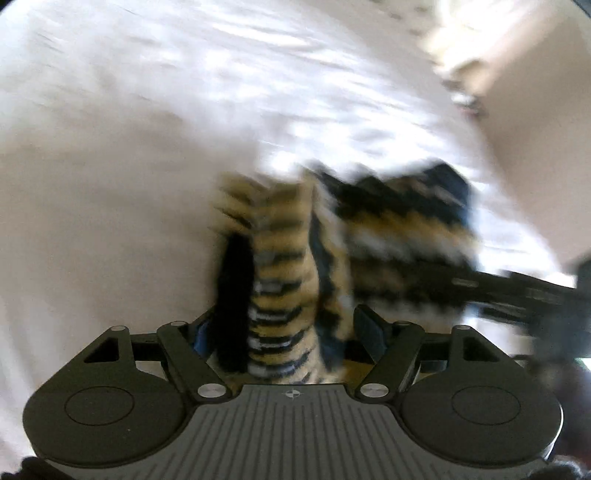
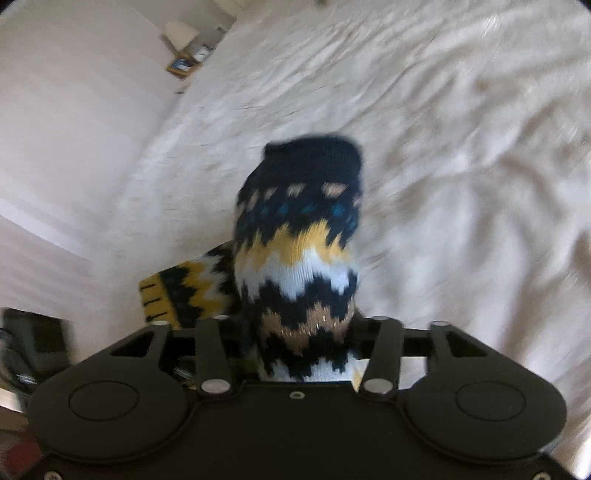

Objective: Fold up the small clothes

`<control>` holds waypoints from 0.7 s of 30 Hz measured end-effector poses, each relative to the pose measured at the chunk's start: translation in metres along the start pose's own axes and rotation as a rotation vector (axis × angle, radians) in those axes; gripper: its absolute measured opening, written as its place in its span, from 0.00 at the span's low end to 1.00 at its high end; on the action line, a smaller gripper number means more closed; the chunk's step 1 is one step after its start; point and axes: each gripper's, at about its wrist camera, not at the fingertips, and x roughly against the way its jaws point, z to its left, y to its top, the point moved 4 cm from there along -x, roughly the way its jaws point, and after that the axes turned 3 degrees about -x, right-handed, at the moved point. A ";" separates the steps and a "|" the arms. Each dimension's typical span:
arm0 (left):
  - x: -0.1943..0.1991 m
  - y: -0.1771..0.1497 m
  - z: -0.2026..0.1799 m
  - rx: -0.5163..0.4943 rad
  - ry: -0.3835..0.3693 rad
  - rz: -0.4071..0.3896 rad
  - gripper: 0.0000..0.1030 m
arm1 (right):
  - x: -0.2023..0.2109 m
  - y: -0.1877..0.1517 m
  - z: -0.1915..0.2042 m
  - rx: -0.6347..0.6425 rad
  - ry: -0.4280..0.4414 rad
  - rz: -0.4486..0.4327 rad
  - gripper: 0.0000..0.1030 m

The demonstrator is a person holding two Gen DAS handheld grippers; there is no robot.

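A knitted sock [image 2: 295,258] with navy, yellow, white and tan zigzags stands over my right gripper [image 2: 297,266] and hides both fingers, so its navy toe points away from the camera. A yellow ribbed cuff [image 2: 159,299] trails off to the lower left. In the blurred left wrist view, the yellow-and-black striped sock fabric [image 1: 280,280] fills the gap of my left gripper [image 1: 295,247]. The left finger [image 1: 236,295] lies against the fabric and the right finger is partly covered. The navy-toed part [image 1: 417,221] reaches right to the other gripper's dark body [image 1: 524,295].
A wrinkled white bed sheet [image 2: 443,147] lies under everything and also fills the left wrist view [image 1: 147,110]. Past the bed's left edge is a pale floor [image 2: 55,110], where a small wooden tray [image 2: 183,64] and a white object [image 2: 181,33] sit.
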 end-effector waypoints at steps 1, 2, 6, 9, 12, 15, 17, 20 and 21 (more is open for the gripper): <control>-0.007 -0.001 0.013 -0.004 0.109 0.010 0.70 | -0.004 0.001 -0.009 0.018 -0.068 -0.010 0.64; -0.013 -0.003 0.024 0.002 0.188 0.036 0.76 | -0.004 0.002 -0.017 0.031 -0.136 -0.018 0.64; 0.000 -0.004 0.040 0.071 0.187 -0.005 0.78 | 0.016 -0.003 -0.038 0.055 -0.190 -0.074 0.75; 0.022 -0.002 0.024 -0.009 0.214 -0.078 0.78 | 0.034 -0.009 -0.042 0.099 -0.215 -0.115 0.76; 0.026 0.003 -0.007 -0.086 0.193 -0.108 0.78 | 0.041 -0.013 -0.044 0.122 -0.244 -0.128 0.76; 0.017 0.008 -0.034 -0.182 0.169 -0.120 0.78 | 0.037 -0.013 -0.045 0.143 -0.282 -0.130 0.77; 0.004 0.014 -0.047 -0.226 0.143 -0.115 0.79 | 0.029 -0.011 -0.046 0.135 -0.294 -0.124 0.78; -0.007 0.014 -0.056 -0.311 0.135 -0.104 0.80 | 0.013 -0.004 -0.046 0.130 -0.310 -0.106 0.78; -0.012 0.016 -0.057 -0.337 0.144 -0.093 0.80 | 0.004 -0.001 -0.046 0.130 -0.318 -0.092 0.78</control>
